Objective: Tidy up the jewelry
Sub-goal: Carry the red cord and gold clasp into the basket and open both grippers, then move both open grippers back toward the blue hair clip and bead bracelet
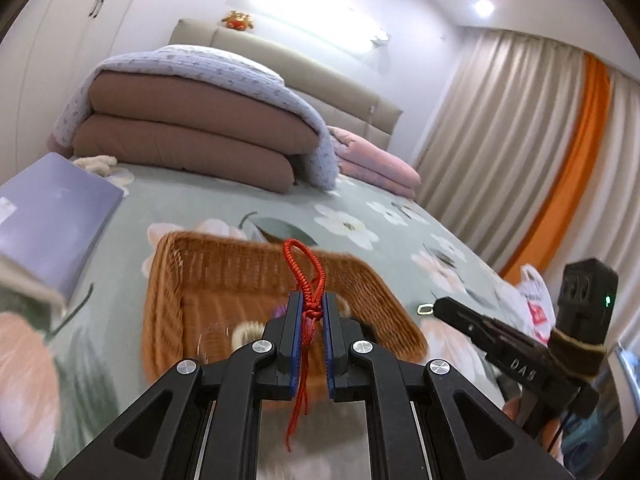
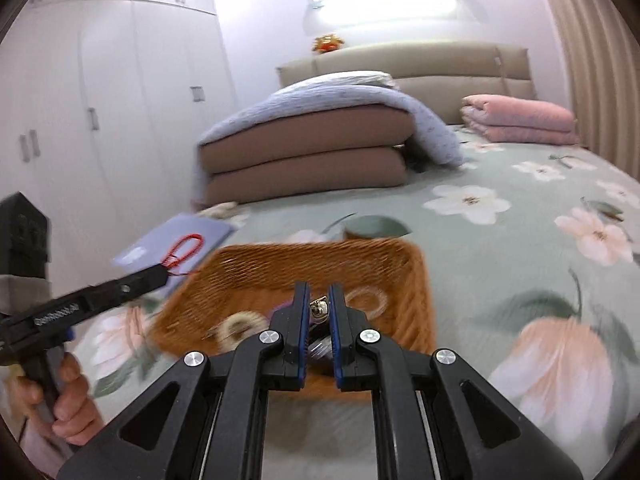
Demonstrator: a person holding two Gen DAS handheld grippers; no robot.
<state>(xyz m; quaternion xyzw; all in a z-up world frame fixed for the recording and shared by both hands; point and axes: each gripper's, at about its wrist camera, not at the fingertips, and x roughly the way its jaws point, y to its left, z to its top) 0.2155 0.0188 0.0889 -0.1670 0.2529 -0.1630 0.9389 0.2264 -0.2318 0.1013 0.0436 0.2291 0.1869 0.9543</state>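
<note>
1. Left claw (image 1: 311, 308) is clamped on a red braided cord bracelet (image 1: 306, 270), its loop standing up past the fingertips and its tassel strands hanging down between the jaws. The right wrist view shows the same cord dangling from that claw's tip, just beside the near-left corner of the basket rather than over its middle.

2. Right claw (image 2: 319, 306) is pinched on a small silver metal piece (image 2: 319, 307), perhaps a clasp or charm; it is too small to name for certain. It hangs above the basket's near side.

3. Below both sits the wicker basket (image 1: 256, 258) on the bed (image 1: 360, 216). Inside it, blurred, lie at least two pale ring-shaped pieces (image 2: 240, 326), so some jewelry seems already gathered.

4. My judgement: the task is partway along. Two pieces are in hand and not yet dropped; both remain to be released into the basket.

5. Farther out, a closed laptop (image 1: 56, 216) lies on the bed, with folded quilts (image 1: 192, 132) behind it. No other loose jewelry is visible on the bedspread, though motion blur hides fine detail.
</note>
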